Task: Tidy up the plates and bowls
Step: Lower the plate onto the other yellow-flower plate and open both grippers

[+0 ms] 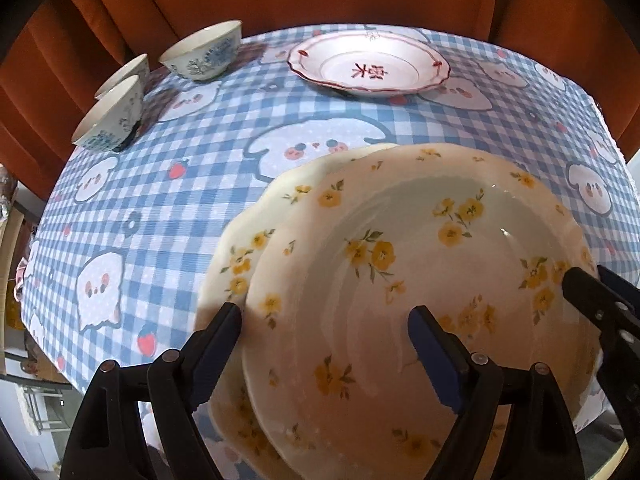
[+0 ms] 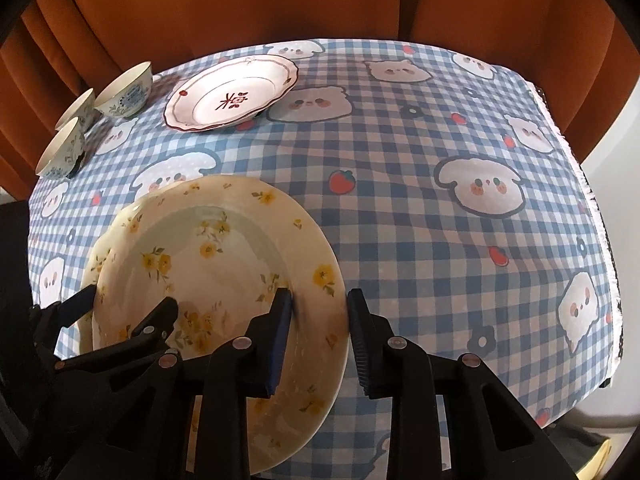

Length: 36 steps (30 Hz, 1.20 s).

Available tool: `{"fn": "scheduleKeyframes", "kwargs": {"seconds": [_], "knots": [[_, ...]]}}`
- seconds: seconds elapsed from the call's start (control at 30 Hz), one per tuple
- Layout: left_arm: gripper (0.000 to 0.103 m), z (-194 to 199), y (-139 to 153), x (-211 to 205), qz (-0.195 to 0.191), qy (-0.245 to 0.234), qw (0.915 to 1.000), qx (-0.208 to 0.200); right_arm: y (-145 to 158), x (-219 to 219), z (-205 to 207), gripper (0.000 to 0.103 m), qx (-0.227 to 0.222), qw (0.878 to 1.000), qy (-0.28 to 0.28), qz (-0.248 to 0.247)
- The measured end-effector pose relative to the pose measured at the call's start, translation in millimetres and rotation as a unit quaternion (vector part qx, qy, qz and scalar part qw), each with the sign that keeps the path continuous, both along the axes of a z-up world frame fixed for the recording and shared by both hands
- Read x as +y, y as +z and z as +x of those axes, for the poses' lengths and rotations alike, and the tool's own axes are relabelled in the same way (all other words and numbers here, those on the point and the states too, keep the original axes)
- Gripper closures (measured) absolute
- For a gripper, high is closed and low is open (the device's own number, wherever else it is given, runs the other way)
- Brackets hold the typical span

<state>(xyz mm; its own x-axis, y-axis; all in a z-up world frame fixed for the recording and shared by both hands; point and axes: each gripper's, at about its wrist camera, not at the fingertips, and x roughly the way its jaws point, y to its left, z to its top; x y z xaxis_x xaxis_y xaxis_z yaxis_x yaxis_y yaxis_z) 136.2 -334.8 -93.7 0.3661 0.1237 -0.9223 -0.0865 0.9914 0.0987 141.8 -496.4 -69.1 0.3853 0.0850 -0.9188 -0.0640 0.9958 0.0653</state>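
Two cream plates with yellow flowers are stacked near the table's front edge; the top plate [image 1: 420,280] sits on a lower one whose rim [image 1: 236,264] shows at the left. My left gripper [image 1: 324,320] is open and straddles the top plate's left rim. My right gripper [image 2: 320,304] is open and straddles the same plate's [image 2: 208,264] right rim; it also shows in the left wrist view [image 1: 592,292]. A pink plate with red characters [image 1: 368,64] lies at the back. Three blue-patterned bowls [image 1: 204,52] stand at the back left.
The table wears a blue checked cloth with cartoon animals [image 2: 440,220]. Orange curtains [image 2: 280,0] hang behind it. The table's right edge [image 2: 608,280] and front edge are close. Open cloth lies to the right of the plates.
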Motion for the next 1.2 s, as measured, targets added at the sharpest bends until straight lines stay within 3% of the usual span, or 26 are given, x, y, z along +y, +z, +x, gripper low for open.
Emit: {"fn": "scheduleKeyframes", "kwargs": {"seconds": [0.57,0.97,1.1,1.2], "knots": [[0.016,-16.4,18.2,14.7,0.002,0.027,0.9996,-0.007,-12.9,16.9,4.1,0.071,0.026,0.999,0.022,0.014],[0.016,-4.8,11.0,20.4,-0.014,-0.002,0.9999,0.006,-14.4,33.8,9.8,0.069,0.019,0.999,0.009,-0.028],[0.016,0.2,13.4,21.9,-0.018,-0.025,0.9995,0.007,-14.4,34.1,11.7,0.065,0.026,0.999,-0.002,-0.022],[0.017,4.1,20.2,27.5,-0.017,-0.04,0.9991,0.0,-7.4,35.9,10.4,0.054,0.023,1.0,-0.014,-0.016]]}}
